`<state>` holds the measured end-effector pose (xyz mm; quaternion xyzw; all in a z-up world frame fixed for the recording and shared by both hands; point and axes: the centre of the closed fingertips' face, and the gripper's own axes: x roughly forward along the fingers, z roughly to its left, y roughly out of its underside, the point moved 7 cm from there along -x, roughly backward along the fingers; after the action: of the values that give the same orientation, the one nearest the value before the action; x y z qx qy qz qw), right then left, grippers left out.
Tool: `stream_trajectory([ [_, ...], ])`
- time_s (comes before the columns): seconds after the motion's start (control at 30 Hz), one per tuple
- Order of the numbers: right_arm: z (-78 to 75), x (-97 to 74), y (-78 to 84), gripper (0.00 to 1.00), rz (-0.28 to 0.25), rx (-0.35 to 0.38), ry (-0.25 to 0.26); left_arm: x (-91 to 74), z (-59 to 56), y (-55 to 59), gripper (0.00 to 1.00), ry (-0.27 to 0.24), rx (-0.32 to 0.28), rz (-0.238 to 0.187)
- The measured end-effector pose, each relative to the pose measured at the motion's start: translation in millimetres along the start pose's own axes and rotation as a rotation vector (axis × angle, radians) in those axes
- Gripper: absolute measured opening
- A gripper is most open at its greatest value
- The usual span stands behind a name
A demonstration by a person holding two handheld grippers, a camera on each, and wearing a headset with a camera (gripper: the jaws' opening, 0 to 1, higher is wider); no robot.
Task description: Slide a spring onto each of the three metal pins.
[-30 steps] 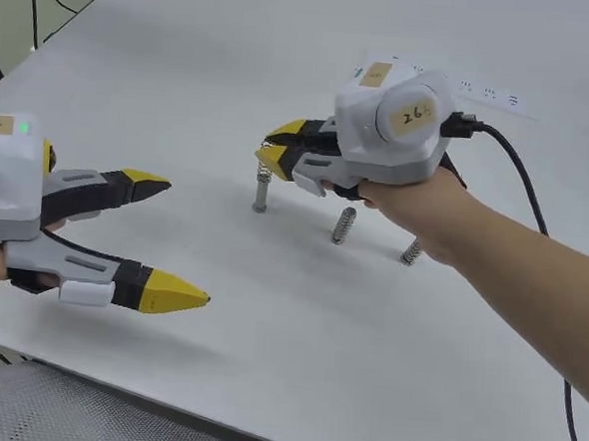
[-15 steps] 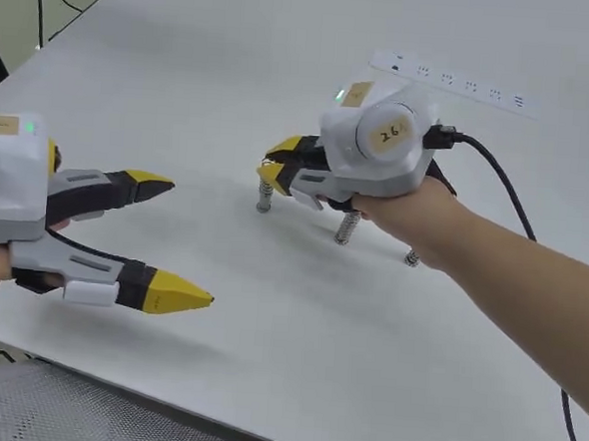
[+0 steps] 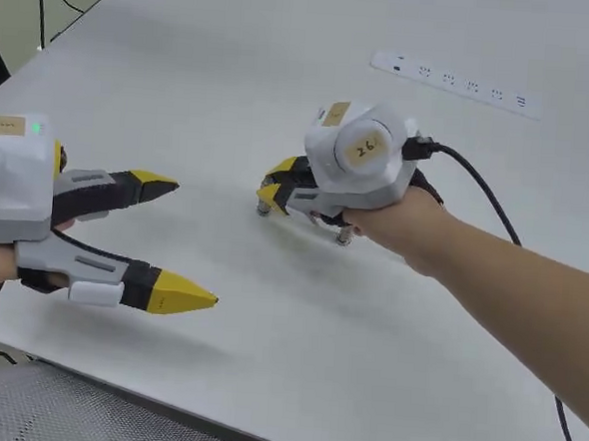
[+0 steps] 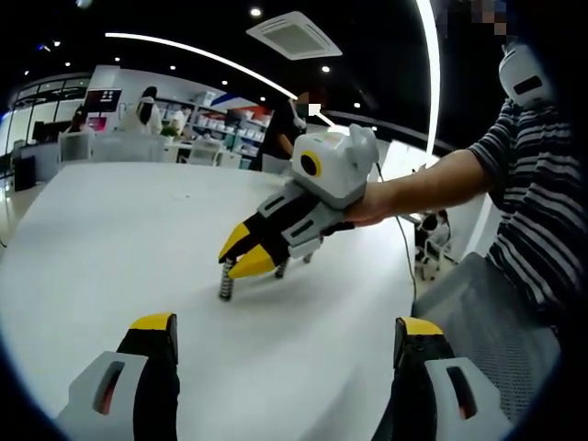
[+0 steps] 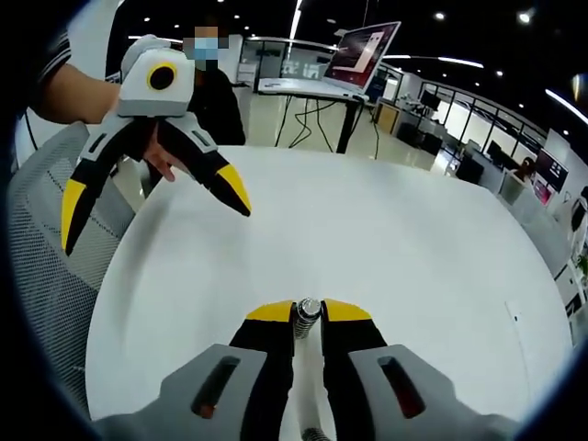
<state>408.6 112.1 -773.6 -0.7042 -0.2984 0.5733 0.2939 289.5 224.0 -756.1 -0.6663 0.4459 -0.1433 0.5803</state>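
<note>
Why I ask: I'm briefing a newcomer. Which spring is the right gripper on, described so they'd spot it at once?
On the white table, find the right gripper, the one with jaws closed. The spring stands upright directly under its yellow tips, pinched between them; the neighbouring spring stands farther back, beneath the gripper's body.

The white-and-grey right gripper has black jaws tipped in yellow and a round tan sticker on its casing. The white-and-grey left gripper shares that black and yellow and adds a small green light. The silvery coiled metal spring glints pale grey. The plain white worktable bears a white oblong power strip and a black rubber cable. The person's cloth top is striped dark and light grey. The grey surface below the table edge looks finely meshed, perhaps woven.
</note>
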Motion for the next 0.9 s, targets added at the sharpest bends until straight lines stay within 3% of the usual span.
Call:
stream_trajectory([
  [0.2,0.6,-1.2,-1.3,0.09,0.001,0.002,0.002,-0.8,0.0,-0.1,0.94,0.0,-0.001,0.002],
  [0.3,0.6,-1.6,-1.2,0.15,-0.001,0.011,0.012,-1.0,0.1,-0.9,0.94,-0.001,-0.002,0.001],
  [0.37,1.5,-4.3,-4.6,0.21,-0.029,0.032,0.023,-1.1,0.4,-2.0,0.94,-0.004,0.0,0.0],
  [0.53,3.4,-14.9,-10.4,0.25,-0.067,0.083,0.031,-1.4,1.1,-6.9,0.94,-0.005,0.006,-0.005],
  [0.67,4.3,-23.0,-9.0,0.27,-0.097,0.109,0.029,-0.2,1.3,-11.1,0.95,-0.004,0.01,-0.011],
  [0.9,11.6,-44.0,-6.2,0.4,-0.157,0.19,0.035,4.4,-2.0,-19.1,0.96,-0.004,0.022,-0.021],
])
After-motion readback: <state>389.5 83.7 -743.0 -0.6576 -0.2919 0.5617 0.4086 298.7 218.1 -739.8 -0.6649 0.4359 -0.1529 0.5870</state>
